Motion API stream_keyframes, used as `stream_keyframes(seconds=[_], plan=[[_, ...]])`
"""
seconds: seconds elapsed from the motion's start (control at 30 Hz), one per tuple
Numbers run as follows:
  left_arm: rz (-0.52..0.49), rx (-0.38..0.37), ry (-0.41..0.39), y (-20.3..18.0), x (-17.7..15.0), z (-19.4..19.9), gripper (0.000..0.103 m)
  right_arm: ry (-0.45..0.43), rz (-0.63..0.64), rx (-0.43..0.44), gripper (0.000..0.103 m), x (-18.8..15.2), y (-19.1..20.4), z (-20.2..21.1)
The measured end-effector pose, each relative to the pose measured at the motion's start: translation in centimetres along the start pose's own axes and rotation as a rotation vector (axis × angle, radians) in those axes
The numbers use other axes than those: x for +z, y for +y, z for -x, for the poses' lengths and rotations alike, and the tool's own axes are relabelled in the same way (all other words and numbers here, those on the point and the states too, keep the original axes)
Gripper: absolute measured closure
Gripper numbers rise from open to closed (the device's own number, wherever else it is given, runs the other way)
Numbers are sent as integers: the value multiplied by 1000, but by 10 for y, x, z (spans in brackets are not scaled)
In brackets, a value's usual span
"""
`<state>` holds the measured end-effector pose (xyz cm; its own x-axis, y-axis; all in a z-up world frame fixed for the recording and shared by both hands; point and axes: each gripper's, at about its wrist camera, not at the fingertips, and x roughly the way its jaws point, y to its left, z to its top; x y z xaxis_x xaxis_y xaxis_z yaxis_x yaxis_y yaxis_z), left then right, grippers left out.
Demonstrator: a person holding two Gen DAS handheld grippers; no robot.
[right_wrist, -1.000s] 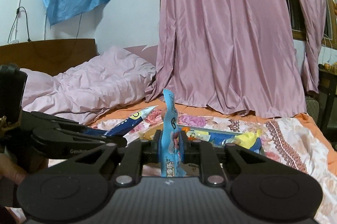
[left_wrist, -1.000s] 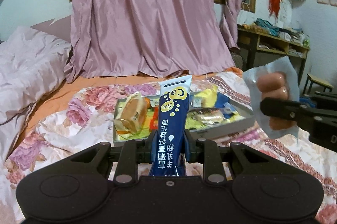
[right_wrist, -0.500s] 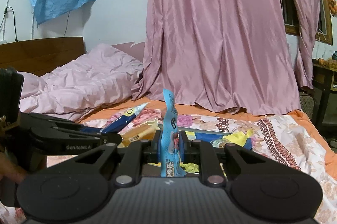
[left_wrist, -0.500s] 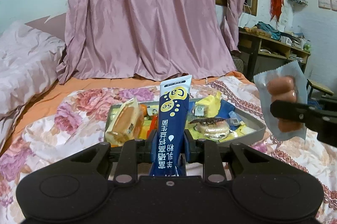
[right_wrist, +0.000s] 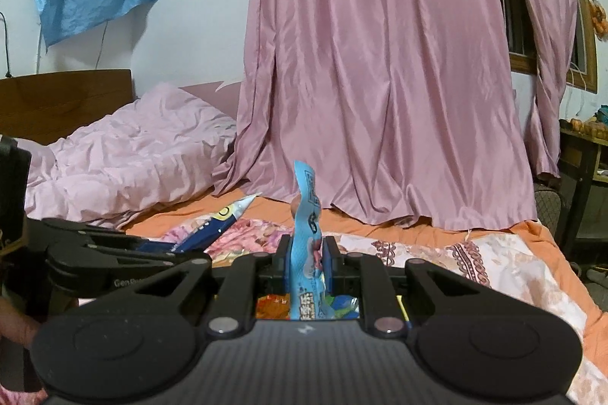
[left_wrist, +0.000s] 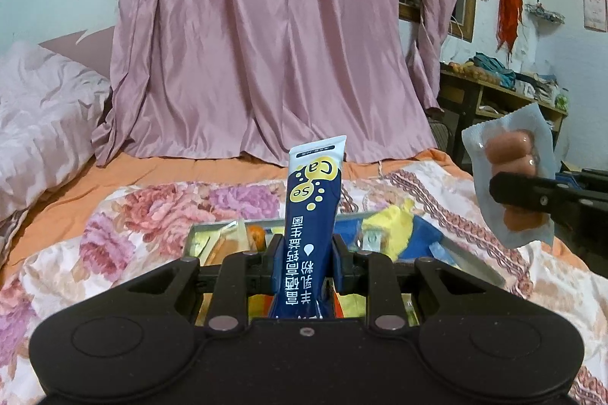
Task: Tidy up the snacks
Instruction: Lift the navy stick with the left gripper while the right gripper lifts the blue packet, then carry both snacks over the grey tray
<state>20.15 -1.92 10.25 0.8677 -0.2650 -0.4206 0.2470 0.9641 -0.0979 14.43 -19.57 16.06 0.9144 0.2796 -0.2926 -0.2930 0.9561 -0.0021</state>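
Note:
My left gripper (left_wrist: 307, 249) is shut on a dark blue stick sachet (left_wrist: 313, 211) with a white top and yellow "Ca Se" dots; it stands upright over a metal tray (left_wrist: 471, 262) of snacks. My right gripper (right_wrist: 307, 253) is shut on a light blue sausage packet (right_wrist: 306, 237), seen edge-on. From the left wrist view the sausage packet (left_wrist: 511, 173) shows clear with pink sausages inside, clamped by the right gripper at the right edge. In the right wrist view the blue sachet (right_wrist: 220, 222) pokes out from the left gripper (right_wrist: 114, 253) at the left.
The tray holds several packets, among them a yellow wrapper (left_wrist: 391, 222) and a blue packet (left_wrist: 421, 241). It lies on a floral bedspread (left_wrist: 159, 211). A pink curtain (left_wrist: 266, 43) hangs behind, rumpled pink bedding (right_wrist: 125, 158) lies at the left, and a cluttered wooden shelf (left_wrist: 494, 89) stands at the right.
Both grippers have moved forward and lower over the tray, so it now sits mostly under their fingers. The bread packet has slipped out of the left view. Both grips are unchanged.

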Motion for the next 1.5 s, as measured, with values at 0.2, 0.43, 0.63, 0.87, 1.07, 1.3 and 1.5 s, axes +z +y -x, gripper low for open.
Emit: stream_keyframes(seconds=[0.2, 0.43, 0.63, 0.87, 1.07, 1.3, 1.5], plan=[[57, -9, 26, 10, 7, -39, 76, 36, -47, -4, 85, 3, -11, -42], [105, -1, 85, 19, -3, -85, 76, 132, -163, 21, 85, -16, -31, -100], [100, 18, 131, 25, -11, -117, 77, 215, -207, 26, 85, -38, -34, -143], [93, 19, 182, 25, -33, -137, 77, 294, -199, 45, 85, -65, -24, -162], [70, 17, 206, 18, -47, -142, 76, 314, -190, 40, 85, -79, -21, -161], [48, 27, 218, 15, -56, -143, 73, 306, -181, 45, 85, -78, -20, -159], [26, 35, 223, 12, -57, -142, 73, 317, -195, 46, 84, -80, -22, -160]])
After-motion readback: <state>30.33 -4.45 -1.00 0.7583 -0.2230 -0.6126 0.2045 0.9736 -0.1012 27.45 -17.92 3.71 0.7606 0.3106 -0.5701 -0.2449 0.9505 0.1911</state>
